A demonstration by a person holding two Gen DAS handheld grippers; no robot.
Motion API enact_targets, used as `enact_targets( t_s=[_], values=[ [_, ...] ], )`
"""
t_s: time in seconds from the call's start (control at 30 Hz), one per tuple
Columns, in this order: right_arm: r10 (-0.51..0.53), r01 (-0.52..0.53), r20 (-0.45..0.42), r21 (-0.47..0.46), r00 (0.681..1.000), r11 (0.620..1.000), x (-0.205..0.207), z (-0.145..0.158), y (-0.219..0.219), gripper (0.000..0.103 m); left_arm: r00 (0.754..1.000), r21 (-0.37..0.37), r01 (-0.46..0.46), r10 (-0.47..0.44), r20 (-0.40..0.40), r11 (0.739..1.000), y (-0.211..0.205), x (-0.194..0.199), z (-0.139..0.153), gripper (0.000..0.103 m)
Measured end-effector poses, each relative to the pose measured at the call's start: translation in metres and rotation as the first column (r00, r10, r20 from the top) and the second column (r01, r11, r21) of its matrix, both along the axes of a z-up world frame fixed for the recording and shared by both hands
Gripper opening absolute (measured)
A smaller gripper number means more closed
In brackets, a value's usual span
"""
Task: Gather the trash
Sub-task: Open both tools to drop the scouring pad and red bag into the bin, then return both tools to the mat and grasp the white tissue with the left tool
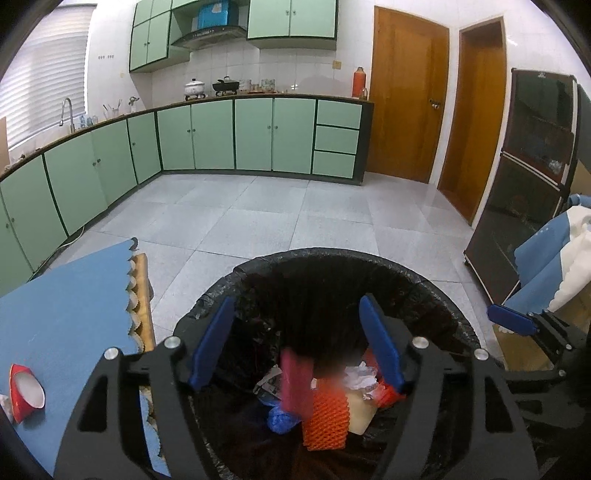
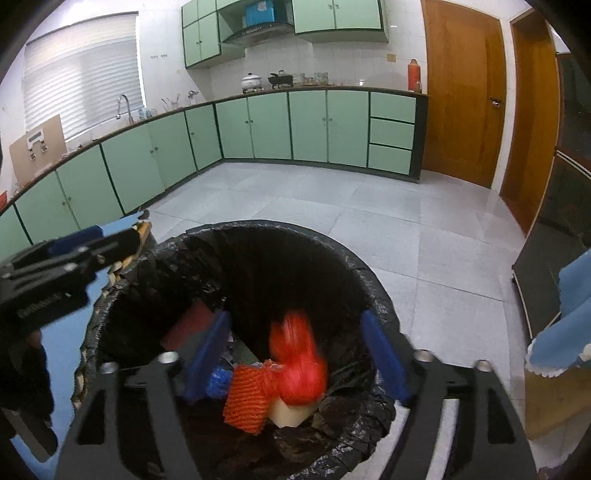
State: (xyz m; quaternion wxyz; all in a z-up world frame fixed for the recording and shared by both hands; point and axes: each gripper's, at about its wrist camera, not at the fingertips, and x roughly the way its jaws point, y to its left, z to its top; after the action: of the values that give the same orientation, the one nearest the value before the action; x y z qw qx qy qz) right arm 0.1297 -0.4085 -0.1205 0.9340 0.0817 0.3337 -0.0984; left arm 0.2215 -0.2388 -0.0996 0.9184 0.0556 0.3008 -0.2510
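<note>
A home kitchen.
Green cabinets run along two walls under a counter with a sink tap, pots on a stove and a hood above; tiled floor, wooden doors, a lined bin.

A blue-covered worktop is seen at the left, and a crushed red paper cup is found lying on it. A black-lined bin is stood on the pale tiled floor, just beside that worktop.
</note>
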Motion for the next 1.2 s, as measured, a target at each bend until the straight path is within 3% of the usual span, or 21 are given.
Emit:
enact_targets(
  t_s=[0.13, 0.63, 0.93, 1.2],
  values=[
    [-0.028, 0.028, 0.009, 0.002, 1.0, 1.0, -0.006, 0.005, 0.0, 0.096, 1.0, -0.02, -0.02, 0.02, 0.01, 1.0, 0.009, -0.004, 0.01, 0.071],
    [0.038, -0.04, 0.076, 0.016, 0.996, 0.999, -0.023, 0.041, 0.059, 0.097, 0.983, -0.07, -0.166, 0.17, 0.064, 0.984, 0.117, -0.031, 0.048, 0.075],
    [0.162, -0.165, 0.086, 0.03, 0.983, 0.986, -0.006, 0.043, 0.14, 0.097, 0.946, -0.034, -0.311, 0.313, 0.083, 0.95, 0.206, -0.048, 0.047, 0.075],
    [0.262, -0.265, 0.087, 0.022, 0.961, 0.964, 0.015, 0.042, 0.209, 0.097, 0.882, 0.002, -0.465, 0.463, 0.086, 0.885, 0.293, -0.055, 0.041, 0.075]
  ],
)
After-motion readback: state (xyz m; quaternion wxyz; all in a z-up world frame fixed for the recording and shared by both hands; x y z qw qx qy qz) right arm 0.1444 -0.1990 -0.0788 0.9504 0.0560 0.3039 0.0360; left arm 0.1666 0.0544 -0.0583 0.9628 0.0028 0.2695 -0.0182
